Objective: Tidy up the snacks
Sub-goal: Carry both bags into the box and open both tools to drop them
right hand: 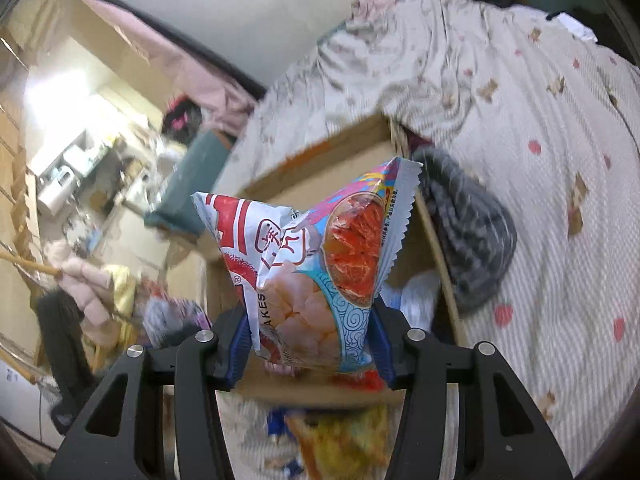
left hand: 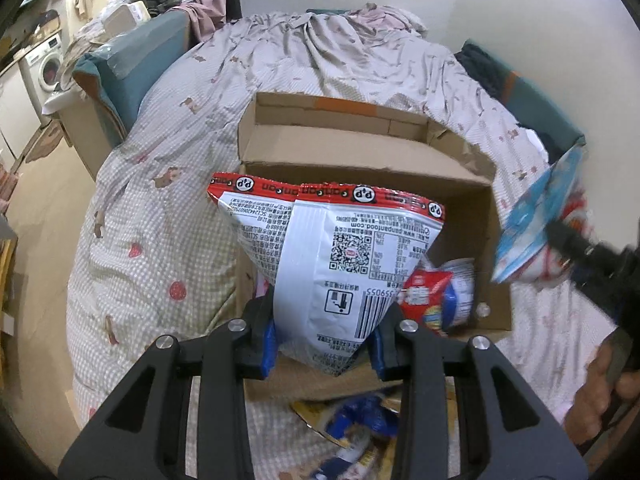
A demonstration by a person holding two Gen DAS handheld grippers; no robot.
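Left gripper (left hand: 324, 340) pinches a white-and-red snack bag (left hand: 320, 252) over the cardboard box's (left hand: 360, 152) near edge on the bed. Right gripper (right hand: 308, 350) clamps a shrimp-flakes bag (right hand: 316, 264) above that box; interior mostly free.

**Colours and patterns on the bed**

The snack bag (left hand: 320, 264) in the black, blue-padded left tongs (left hand: 324, 344) is printed white with black text under a red band. A blue, white and red pack (right hand: 320, 272) with orange food pictures is seen in the right tongs (right hand: 308, 344). The cardboard box (left hand: 360, 152) is plain brown. The bedcover (left hand: 168, 208) is checked pale, dotted with red and brown motifs.
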